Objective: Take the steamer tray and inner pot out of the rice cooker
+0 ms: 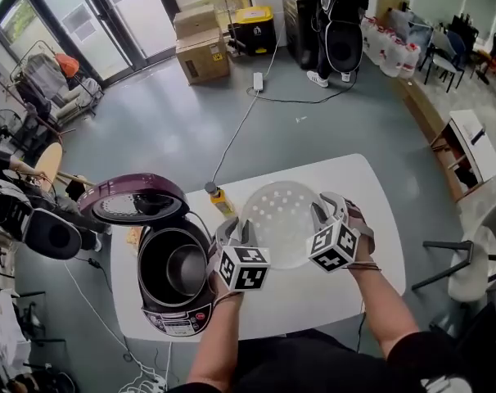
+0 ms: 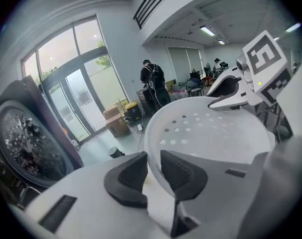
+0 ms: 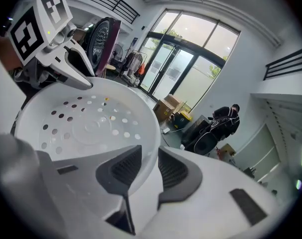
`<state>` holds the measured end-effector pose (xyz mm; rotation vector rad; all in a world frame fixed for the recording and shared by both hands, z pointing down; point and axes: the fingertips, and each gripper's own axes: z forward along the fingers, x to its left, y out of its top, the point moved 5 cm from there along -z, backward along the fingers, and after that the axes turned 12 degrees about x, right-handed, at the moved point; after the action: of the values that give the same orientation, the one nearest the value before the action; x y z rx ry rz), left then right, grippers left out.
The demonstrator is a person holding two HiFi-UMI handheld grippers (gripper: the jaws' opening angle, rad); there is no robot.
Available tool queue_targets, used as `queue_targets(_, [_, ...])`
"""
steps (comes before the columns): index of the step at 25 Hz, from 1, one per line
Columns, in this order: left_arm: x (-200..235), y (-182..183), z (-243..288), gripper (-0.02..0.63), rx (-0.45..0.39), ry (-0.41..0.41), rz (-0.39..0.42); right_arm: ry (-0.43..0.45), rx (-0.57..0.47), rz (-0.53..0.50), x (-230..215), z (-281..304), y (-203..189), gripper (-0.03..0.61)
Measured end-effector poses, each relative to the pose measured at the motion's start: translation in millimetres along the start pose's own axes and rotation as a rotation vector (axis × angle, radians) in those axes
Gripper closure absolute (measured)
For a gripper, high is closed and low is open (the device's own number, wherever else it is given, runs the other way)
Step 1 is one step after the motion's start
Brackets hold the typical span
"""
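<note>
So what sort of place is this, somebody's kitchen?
Probably not a kitchen: it looks like an office or lab hall. There are cardboard boxes by tall glass doors, office chairs along one side, and the rice cooker stands on a plain white table.

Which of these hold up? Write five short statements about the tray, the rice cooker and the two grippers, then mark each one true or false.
1. The left gripper and the right gripper each clamp the rim of the tray. True.
2. The inner pot sits in the rice cooker. True.
3. The tray rests inside the rice cooker. False: it is out, held to the right of the cooker in the head view.
4. The lid is shut. False: it stands open.
5. The tray has a solid bottom. False: its bottom is full of round holes.
</note>
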<state>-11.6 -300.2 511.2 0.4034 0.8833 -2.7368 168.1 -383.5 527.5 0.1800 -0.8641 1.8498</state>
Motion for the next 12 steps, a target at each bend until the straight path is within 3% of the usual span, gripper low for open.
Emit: queue_targets(12, [-49, -35, 124, 0.534, 0.095, -0.058, -0.059, 0.057, 0.083, -0.021, 26, 110, -63, 0.477])
